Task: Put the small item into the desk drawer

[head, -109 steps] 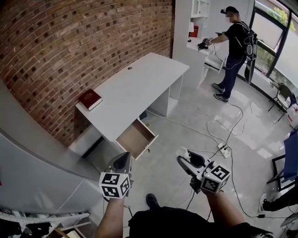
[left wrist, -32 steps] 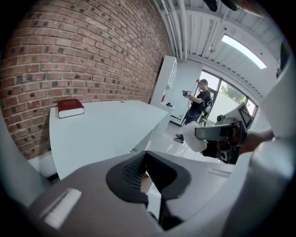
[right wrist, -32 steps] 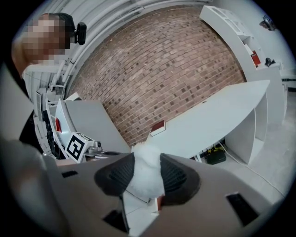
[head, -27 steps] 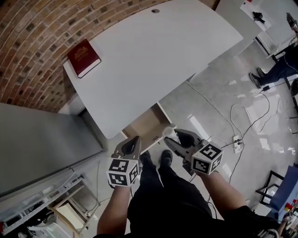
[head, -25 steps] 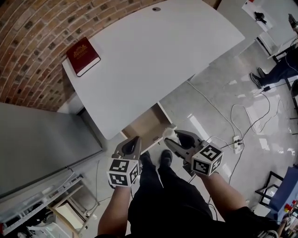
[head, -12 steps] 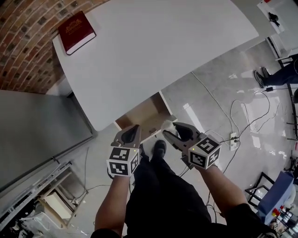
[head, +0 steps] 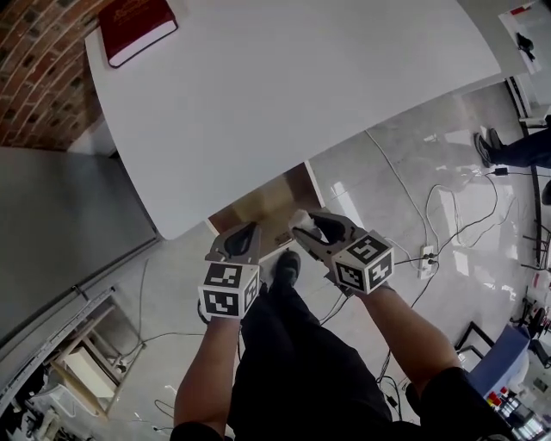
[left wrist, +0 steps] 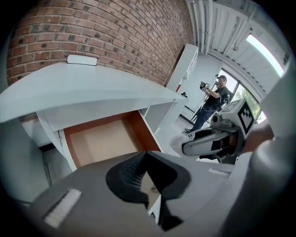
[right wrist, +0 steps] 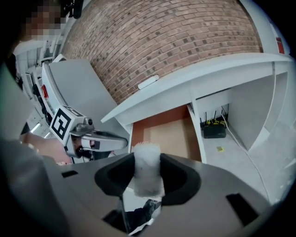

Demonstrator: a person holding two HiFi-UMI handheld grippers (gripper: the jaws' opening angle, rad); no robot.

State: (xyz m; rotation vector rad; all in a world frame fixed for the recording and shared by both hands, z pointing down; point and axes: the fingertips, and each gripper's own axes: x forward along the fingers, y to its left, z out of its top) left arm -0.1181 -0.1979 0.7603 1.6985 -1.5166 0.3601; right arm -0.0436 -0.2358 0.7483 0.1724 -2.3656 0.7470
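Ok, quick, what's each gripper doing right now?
Left gripper: shut, empty.
Right gripper: shut on the small item.

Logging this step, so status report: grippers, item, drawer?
Right gripper shut on white item. Left gripper shut, empty. Drawer open, nothing seen in the way.

A red book (head: 138, 26) lies at the white desk's (head: 293, 95) corner.

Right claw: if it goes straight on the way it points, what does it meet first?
Probably the open drawer, its bare bottom, straight ahead past the small white item that the right claw holds. Depth is unclear.
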